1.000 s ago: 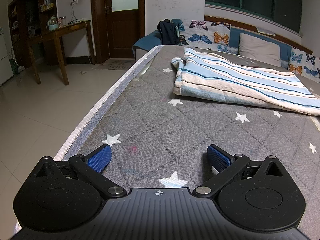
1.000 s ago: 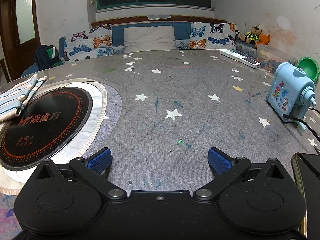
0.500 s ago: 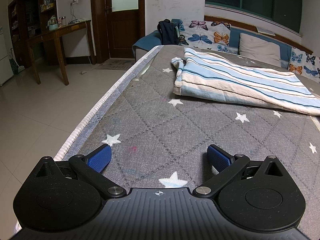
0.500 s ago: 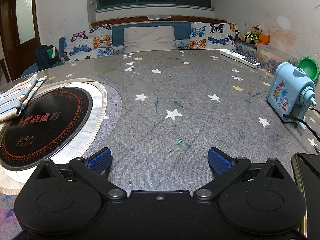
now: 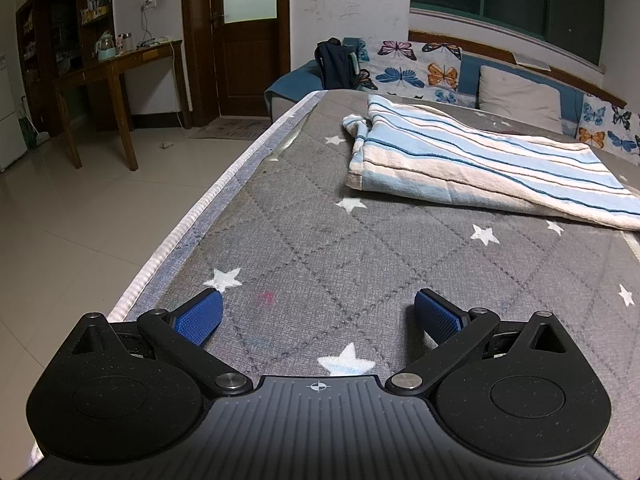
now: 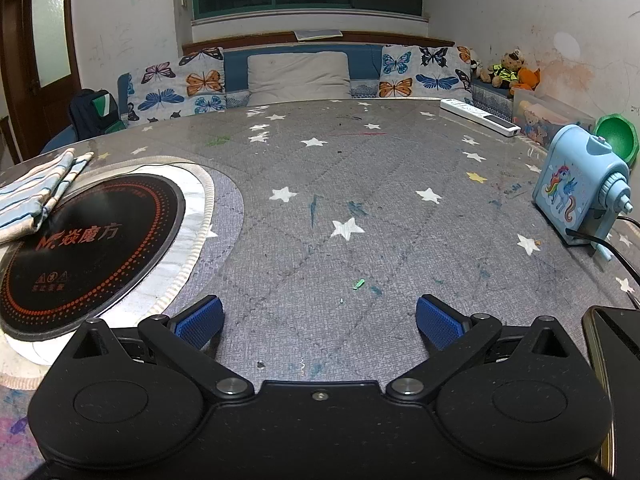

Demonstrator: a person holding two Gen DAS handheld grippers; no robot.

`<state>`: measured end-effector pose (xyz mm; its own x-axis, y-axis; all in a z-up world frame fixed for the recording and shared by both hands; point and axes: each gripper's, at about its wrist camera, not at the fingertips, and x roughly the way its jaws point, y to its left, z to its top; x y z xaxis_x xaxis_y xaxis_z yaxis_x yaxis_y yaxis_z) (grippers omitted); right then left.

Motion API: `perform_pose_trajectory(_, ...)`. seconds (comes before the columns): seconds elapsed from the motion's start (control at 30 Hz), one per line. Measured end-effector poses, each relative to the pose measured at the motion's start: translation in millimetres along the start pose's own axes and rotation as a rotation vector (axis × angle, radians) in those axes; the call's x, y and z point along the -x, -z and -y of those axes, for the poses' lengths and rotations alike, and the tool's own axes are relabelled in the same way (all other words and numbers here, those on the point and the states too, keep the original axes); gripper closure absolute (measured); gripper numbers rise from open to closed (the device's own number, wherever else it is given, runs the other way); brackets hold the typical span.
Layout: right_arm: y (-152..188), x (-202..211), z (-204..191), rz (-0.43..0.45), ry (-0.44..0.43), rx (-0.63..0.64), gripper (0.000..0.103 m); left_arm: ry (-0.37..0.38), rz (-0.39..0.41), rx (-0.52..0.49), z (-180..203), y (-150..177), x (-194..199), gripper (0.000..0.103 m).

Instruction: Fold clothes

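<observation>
The left hand-held gripper (image 5: 317, 312) sits low over the grey star-print worktop (image 5: 360, 252), its blue-padded fingers (image 5: 199, 317) spread wide and holding nothing. Farther ahead on the same cover lies the striped cloth (image 5: 472, 164), folded, blue and cream, well apart from the fingers and near the worktop's far left edge. The right hand-held gripper (image 6: 319, 321) is likewise wide apart and empty above the cover. To its left a round black cooktop (image 6: 86, 242) is set into the worktop, printed in red with "M" and Chinese characters; the cloth's corner overlaps its far rim. At right stands a blue pencil sharpener (image 6: 578, 192) bearing a rainbow unicorn picture.
</observation>
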<state>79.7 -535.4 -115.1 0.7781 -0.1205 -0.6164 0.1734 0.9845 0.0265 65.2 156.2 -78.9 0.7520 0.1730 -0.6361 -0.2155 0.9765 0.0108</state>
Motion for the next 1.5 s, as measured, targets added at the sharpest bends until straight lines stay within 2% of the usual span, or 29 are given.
perform_pose_trajectory(0.53, 0, 2, -2, -0.003, 0.005, 0.002, 0.000, -0.002, 0.000, -0.002, 2, 1, 0, 0.000)
perform_pose_trajectory(0.83, 0, 1, -2, -0.003, 0.009, 0.008, 0.000, 0.004, 0.000, 0.002, -18, 3, -4, 0.000)
perform_pose_trajectory(1.5, -1, 3, 5, -0.003, 0.004, 0.004, 0.000, 0.006, 0.001, 0.002, -22, 4, -3, 0.000)
